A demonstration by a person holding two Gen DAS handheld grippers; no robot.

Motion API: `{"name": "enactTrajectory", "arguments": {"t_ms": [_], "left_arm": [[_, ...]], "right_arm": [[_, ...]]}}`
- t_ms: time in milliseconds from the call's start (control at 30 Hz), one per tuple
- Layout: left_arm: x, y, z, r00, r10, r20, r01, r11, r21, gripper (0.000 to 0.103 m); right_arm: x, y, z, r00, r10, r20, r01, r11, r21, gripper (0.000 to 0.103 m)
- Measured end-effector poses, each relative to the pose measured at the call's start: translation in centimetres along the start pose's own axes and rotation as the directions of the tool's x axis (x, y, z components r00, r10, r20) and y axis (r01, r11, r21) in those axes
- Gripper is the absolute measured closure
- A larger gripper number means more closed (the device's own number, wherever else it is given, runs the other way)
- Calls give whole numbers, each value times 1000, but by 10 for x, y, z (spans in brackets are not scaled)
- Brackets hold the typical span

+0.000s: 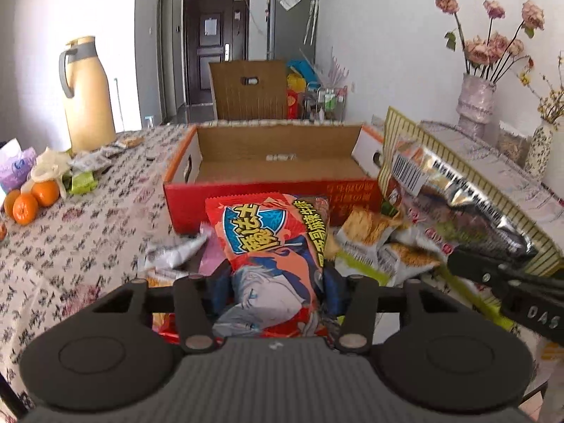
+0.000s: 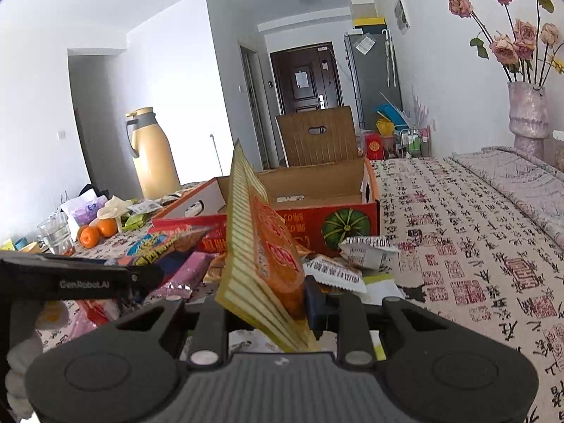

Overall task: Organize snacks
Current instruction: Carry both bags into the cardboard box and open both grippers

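Red packet (image 1: 278,257) sits clamped in your left tongs (image 1: 278,290); right tongs (image 2: 264,303) pinch the striped pouch (image 2: 257,257). Carry both to the open box (image 1: 278,157), frame centre.

We list a red-orange snack packet (image 1: 273,246) with cartoon artwork and yellow lettering, lying lengthwise at centre frame, its near end raised and its far end pointing at the box. We list a yellow-striped packet (image 2: 262,257) with an orange label, standing on edge and tilted, centre of the right wrist view. Beneath, lower centre, we note a loose heap of small packets (image 1: 373,243) on the patterned cloth. Behind, upper centre, we record an open red cardboard box (image 1: 275,162), its interior bare.
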State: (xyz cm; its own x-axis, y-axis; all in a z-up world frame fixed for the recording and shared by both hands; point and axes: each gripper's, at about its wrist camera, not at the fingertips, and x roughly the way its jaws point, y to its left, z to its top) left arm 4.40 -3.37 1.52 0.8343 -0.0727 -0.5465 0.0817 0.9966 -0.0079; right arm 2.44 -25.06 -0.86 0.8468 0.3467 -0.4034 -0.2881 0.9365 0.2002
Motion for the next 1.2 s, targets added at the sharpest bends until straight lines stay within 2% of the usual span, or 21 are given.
{"name": "enactTrajectory", "arguments": {"t_ms": [400,667,933,1200], "left_arm": [[9,-1,53,996,14,90,-14,1000,-4,51],[35,1,93,992,28,123,-27,1000,-6,51],[75,6,127,990,61,125,-59,998,-15,51],[125,16,135,991,110,76,-108,993,-38,51]], "right_arm": [[21,3,37,998,-16,67,17,1000,-15,79],[58,2,75,995,-42,93,44,999,-16,79],[106,-4,108,993,-88,79,89,996,-9,79],[157,-13,120,991,-129,21,128,992,10,79]]}}
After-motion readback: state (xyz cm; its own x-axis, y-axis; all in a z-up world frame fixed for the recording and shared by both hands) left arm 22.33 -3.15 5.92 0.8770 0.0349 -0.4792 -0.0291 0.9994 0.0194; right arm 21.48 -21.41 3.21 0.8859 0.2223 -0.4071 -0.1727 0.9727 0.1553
